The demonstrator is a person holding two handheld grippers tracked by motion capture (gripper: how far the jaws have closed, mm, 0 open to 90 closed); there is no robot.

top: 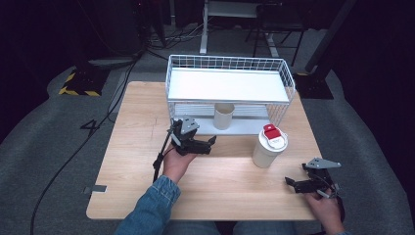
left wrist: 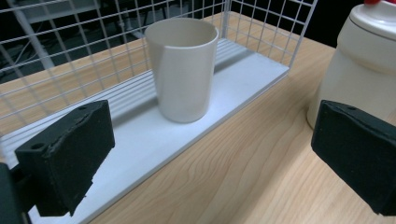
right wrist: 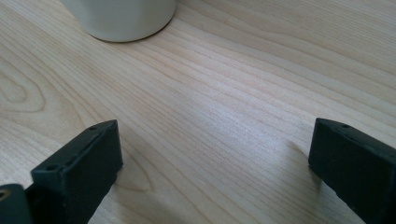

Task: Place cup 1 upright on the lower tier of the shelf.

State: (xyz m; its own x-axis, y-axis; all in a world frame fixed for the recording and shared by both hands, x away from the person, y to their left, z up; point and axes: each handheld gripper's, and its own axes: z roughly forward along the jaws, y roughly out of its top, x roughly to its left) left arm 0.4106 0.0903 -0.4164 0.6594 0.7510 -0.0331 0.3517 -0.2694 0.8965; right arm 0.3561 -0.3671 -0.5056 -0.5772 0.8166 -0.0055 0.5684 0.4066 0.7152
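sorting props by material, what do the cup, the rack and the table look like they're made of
Cup: probably matte plastic, possibly ceramic; smooth, cream, no shine.
Rack: white-coated metal wire, judging by its thin grid walls, with smooth white shelves.
Table: light wood or wood-look laminate, clear grain lines, low sheen.

Blue denim sleeve (top: 149, 208); black grippers, seemingly grey-plated.
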